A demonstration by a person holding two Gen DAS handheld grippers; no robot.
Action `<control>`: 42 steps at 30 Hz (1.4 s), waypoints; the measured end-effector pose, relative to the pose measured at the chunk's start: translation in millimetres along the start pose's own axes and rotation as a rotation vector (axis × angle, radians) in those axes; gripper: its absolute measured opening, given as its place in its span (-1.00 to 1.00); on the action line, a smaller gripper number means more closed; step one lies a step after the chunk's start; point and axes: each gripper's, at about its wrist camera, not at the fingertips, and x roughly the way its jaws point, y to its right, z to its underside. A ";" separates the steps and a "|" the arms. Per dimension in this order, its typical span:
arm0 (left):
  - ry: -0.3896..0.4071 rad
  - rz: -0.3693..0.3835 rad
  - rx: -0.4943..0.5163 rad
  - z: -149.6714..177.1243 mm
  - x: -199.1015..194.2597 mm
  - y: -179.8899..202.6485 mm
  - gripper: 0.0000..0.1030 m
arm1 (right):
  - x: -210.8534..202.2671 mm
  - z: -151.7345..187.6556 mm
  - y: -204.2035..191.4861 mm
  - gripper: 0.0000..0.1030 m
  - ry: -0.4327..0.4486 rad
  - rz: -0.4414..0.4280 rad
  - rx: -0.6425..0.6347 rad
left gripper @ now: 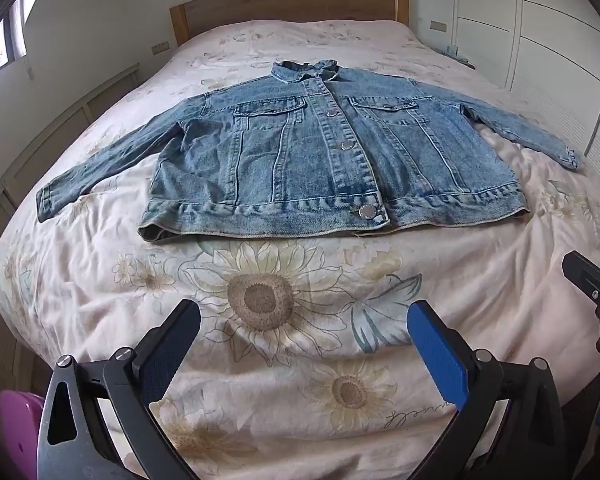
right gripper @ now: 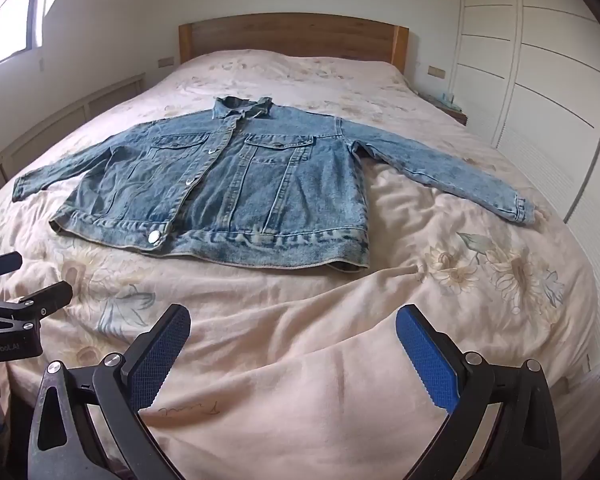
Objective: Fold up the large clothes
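Observation:
A blue denim jacket (left gripper: 320,152) lies flat and buttoned on the bed, front side up, collar toward the headboard, both sleeves spread out to the sides. The right wrist view shows the same jacket (right gripper: 228,188) left of centre. My left gripper (left gripper: 304,328) hovers open over the sunflower quilt, short of the jacket's hem, with nothing between its fingers. My right gripper (right gripper: 292,332) is open too, above the quilt near the bed's foot, and holds nothing. Each gripper shows at the edge of the other's view: the right gripper (left gripper: 596,264), the left gripper (right gripper: 24,276).
The bed carries a pale floral quilt (left gripper: 260,300) and has a wooden headboard (left gripper: 288,4). White wardrobe doors (right gripper: 540,80) line the right side. A window (right gripper: 8,28) and low wall panelling run along the left. A purple object (left gripper: 16,420) sits at the lower left.

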 end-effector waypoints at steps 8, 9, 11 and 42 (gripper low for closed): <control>-0.004 0.007 -0.005 0.1 0.6 -0.7 0.99 | -0.1 -0.6 0.2 1.00 -0.002 0.000 -0.001; -0.004 0.007 -0.005 0.2 0.7 -1.0 0.99 | -0.1 -0.6 0.1 1.00 -0.002 0.000 -0.001; -0.004 0.008 -0.005 0.1 0.8 -0.9 0.99 | -0.1 -0.5 0.3 1.00 -0.002 -0.001 -0.002; -0.010 0.022 -0.040 1.6 1.4 -4.6 0.98 | 1.3 2.1 5.6 1.00 -0.007 0.001 0.013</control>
